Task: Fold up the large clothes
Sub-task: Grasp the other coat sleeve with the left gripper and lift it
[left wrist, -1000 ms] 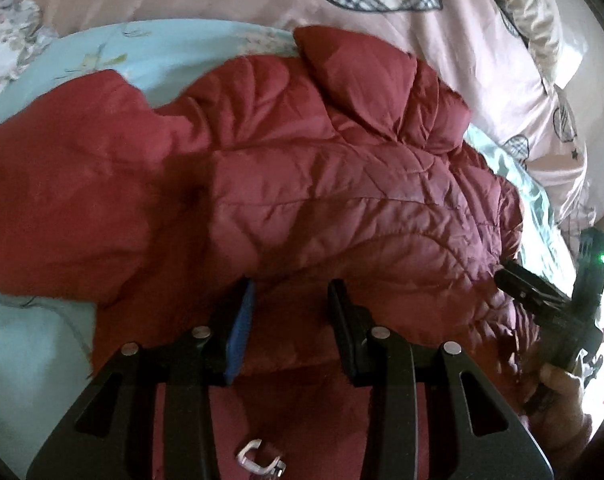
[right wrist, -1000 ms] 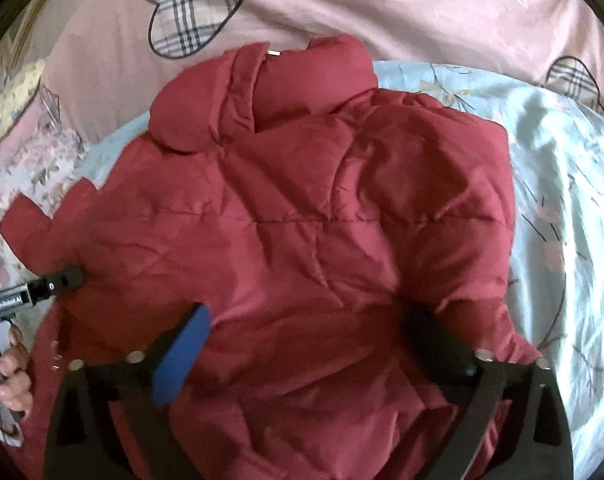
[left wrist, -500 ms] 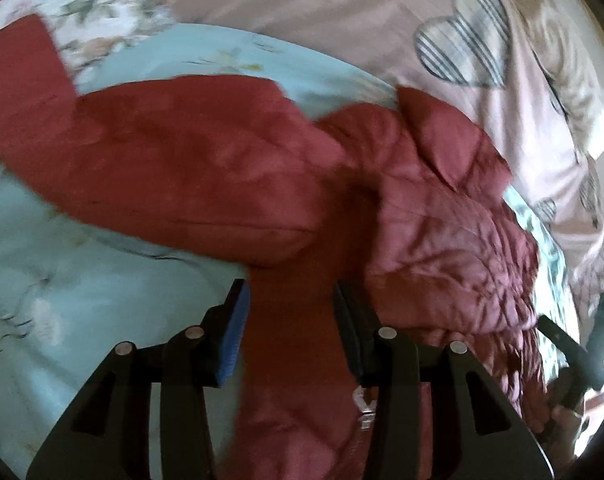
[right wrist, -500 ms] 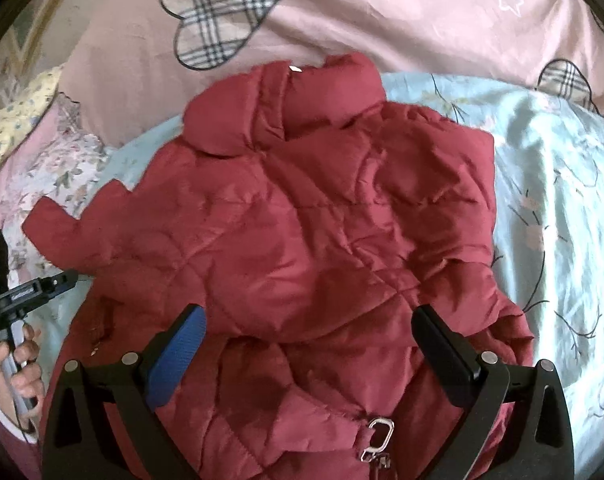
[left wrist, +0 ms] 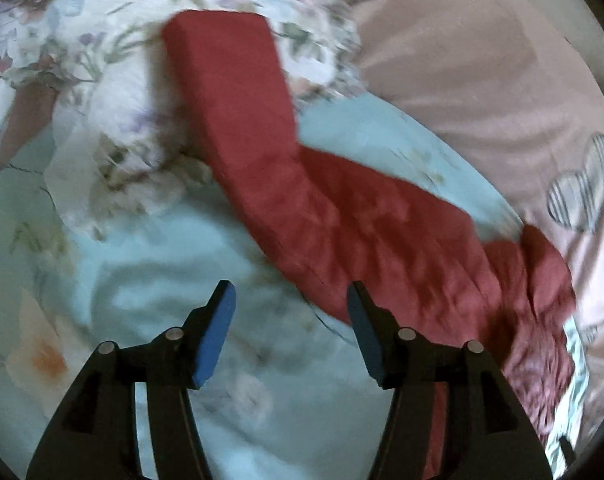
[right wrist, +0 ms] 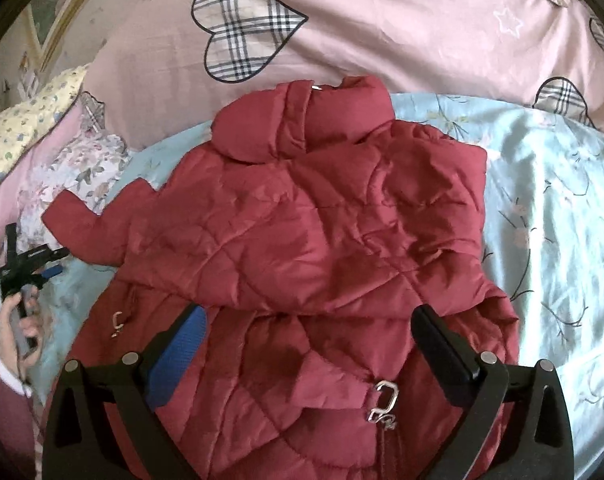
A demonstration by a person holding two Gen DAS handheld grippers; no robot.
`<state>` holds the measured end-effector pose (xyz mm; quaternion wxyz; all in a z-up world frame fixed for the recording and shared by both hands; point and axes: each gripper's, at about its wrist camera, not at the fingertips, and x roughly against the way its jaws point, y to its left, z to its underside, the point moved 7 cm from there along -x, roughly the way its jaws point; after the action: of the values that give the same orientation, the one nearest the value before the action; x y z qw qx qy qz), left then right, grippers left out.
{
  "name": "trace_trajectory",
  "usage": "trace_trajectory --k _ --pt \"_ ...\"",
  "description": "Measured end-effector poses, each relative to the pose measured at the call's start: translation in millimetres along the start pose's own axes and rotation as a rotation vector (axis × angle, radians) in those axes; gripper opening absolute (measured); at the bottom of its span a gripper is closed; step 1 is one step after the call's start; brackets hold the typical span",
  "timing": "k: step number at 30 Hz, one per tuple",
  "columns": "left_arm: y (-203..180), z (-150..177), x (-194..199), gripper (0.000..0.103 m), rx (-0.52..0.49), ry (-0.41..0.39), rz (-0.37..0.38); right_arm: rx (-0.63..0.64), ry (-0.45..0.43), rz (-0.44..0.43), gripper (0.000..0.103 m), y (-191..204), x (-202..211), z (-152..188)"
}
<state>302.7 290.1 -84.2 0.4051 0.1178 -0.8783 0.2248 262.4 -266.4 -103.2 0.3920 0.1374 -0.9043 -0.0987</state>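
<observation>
Left tongs [left wrist: 288, 332], jaws spreading with nothing between them, hover beside the outstretched sleeve [left wrist: 238, 92], likely to fold it inward. Right tongs [right wrist: 306, 344] gape empty above the red jacket [right wrist: 322, 240] spread on the bed [right wrist: 550, 200].

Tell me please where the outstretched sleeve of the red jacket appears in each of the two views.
Left wrist: the sleeve runs from upper centre down to the right, beyond the open left gripper.
Right wrist: the sleeve lies at the left edge, near the left gripper.
Shared landmark: the floral pillow under the cuff.
</observation>
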Motion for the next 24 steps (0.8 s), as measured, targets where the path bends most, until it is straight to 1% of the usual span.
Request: trace_trajectory --k 3,5,7,10,13,14,15,16,19,22,24 --pt "16 -19 -9 0.058 0.034 -0.023 -0.019 0.009 -0.005 0.024 0.103 1 2 0" --pt "24 -32 -17 0.058 0.062 -0.037 -0.018 0.017 -0.003 0.039 0.103 1 3 2" --pt "28 -41 -23 0.058 0.075 -0.048 -0.026 0.018 0.012 0.043 0.103 2 2 4" --pt "31 -54 -31 0.058 0.085 -0.061 -0.023 0.039 0.031 0.085 0.103 3 1 9" --pt "31 -63 -41 0.057 0.092 -0.057 -0.021 0.052 0.032 0.09 0.101 5 3 13" --pt "30 -64 -43 0.054 0.09 -0.055 -0.023 0.053 0.033 0.095 0.101 5 3 14" --pt "29 -66 -45 0.038 0.084 -0.054 -0.016 0.054 0.033 0.095 0.101 5 4 15" --pt "26 -66 -47 0.02 0.077 -0.049 -0.001 0.055 0.033 0.09 0.101 6 5 16" --pt "16 -68 -43 0.009 0.054 -0.071 0.035 0.055 0.032 0.087 0.101 5 8 19" --pt "1 -69 -30 0.008 0.02 -0.108 0.066 0.045 0.027 0.076 0.101 4 11 20" --pt "-11 -65 -17 0.008 -0.009 -0.132 0.094 0.04 0.024 0.084 0.101 2 12 20"
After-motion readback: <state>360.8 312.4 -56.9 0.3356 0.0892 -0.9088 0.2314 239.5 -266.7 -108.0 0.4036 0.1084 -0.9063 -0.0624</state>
